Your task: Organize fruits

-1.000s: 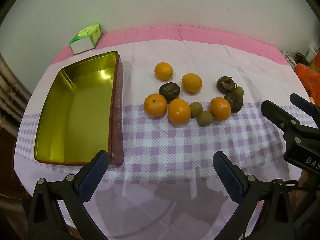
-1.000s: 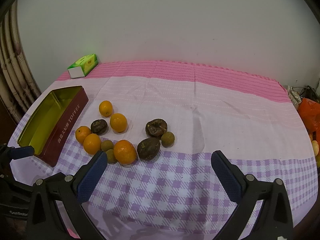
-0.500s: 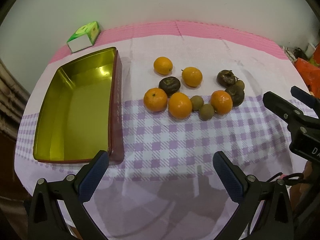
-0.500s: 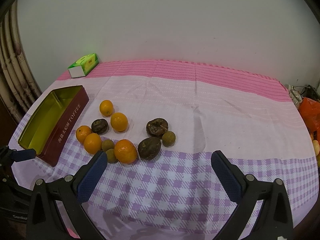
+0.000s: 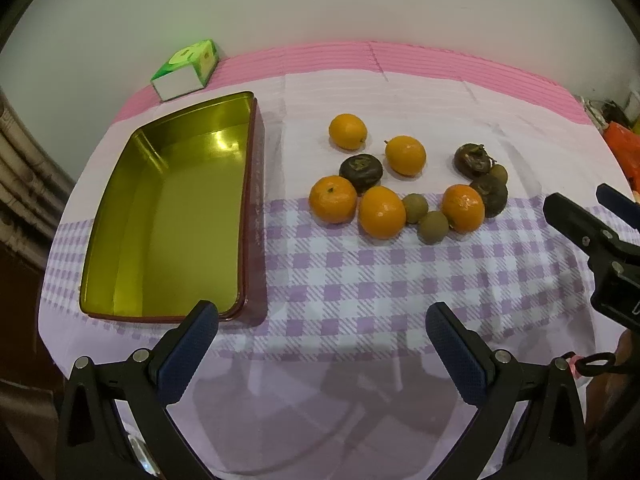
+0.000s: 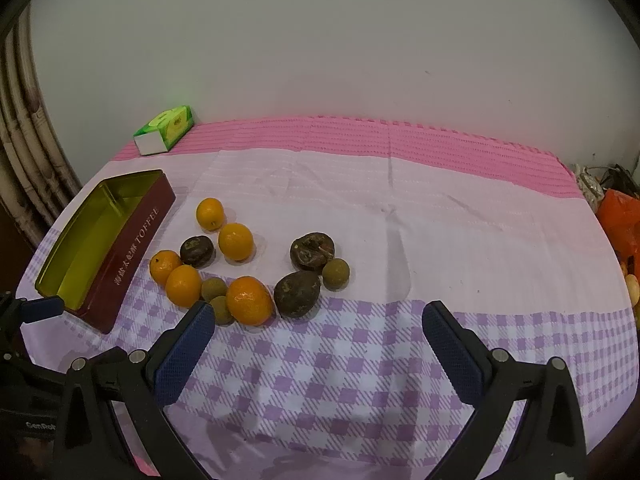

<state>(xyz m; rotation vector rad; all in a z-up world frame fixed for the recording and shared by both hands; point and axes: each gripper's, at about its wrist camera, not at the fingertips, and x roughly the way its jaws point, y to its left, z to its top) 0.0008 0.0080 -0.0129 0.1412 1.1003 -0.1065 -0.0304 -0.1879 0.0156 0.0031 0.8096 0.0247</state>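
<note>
Several oranges (image 5: pixel 381 211), dark brown fruits (image 5: pixel 361 167) and small greenish-brown round fruits (image 5: pixel 432 227) lie in a cluster mid-table. The same cluster shows in the right wrist view, with an orange (image 6: pixel 249 300) and a dark fruit (image 6: pixel 297 293) nearest. A gold-lined maroon tin (image 5: pixel 172 216) stands empty to the left of the fruit; "TOFFEE" is printed on the tin's side (image 6: pixel 132 244). My left gripper (image 5: pixel 322 342) is open near the table's front edge, holding nothing. My right gripper (image 6: pixel 318 336) is open, just short of the cluster, holding nothing.
A green and white carton (image 5: pixel 186 70) lies at the back left by the wall. The checked pink and purple cloth (image 6: pixel 400 352) covers the table. An orange bag (image 6: pixel 620 220) sits past the right edge. The right gripper's body (image 5: pixel 600 248) shows at the left view's right side.
The left wrist view has lifted and tipped down slightly, so the tin and fruit sit a little higher in frame. The right gripper crept slightly toward the fruit. Both stay open.
</note>
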